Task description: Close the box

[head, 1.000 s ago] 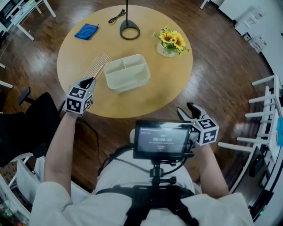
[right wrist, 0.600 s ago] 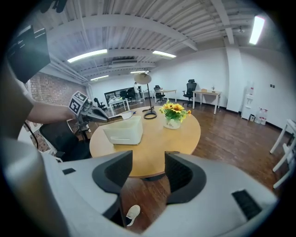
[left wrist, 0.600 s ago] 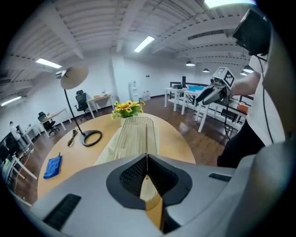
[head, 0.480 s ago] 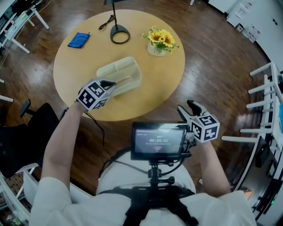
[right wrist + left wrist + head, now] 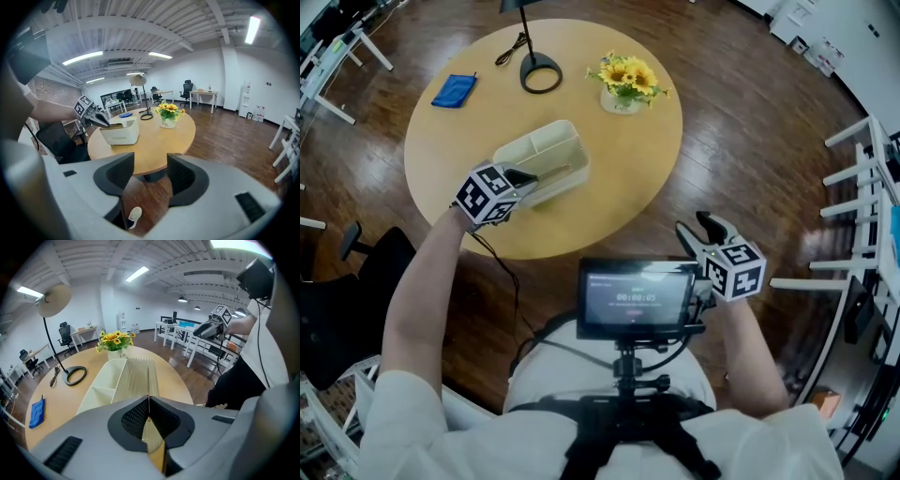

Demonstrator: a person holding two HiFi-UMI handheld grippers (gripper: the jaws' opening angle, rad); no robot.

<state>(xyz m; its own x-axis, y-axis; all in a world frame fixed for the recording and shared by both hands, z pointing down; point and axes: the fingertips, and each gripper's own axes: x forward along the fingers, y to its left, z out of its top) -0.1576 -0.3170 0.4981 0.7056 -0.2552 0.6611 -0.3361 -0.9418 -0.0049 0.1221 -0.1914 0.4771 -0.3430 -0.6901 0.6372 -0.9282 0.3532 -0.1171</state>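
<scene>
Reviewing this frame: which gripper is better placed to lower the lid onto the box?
Left. The left gripper is shut on the clear lid, held over the box. The right gripper hangs off the table, jaws apart and empty.

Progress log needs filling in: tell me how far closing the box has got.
Done: the left gripper has the clear lid pinched by its edge. In hand: the lid is held over the open box, not seated on it. Left: lay it flat and press it down. The right gripper is open, away from the table.
</scene>
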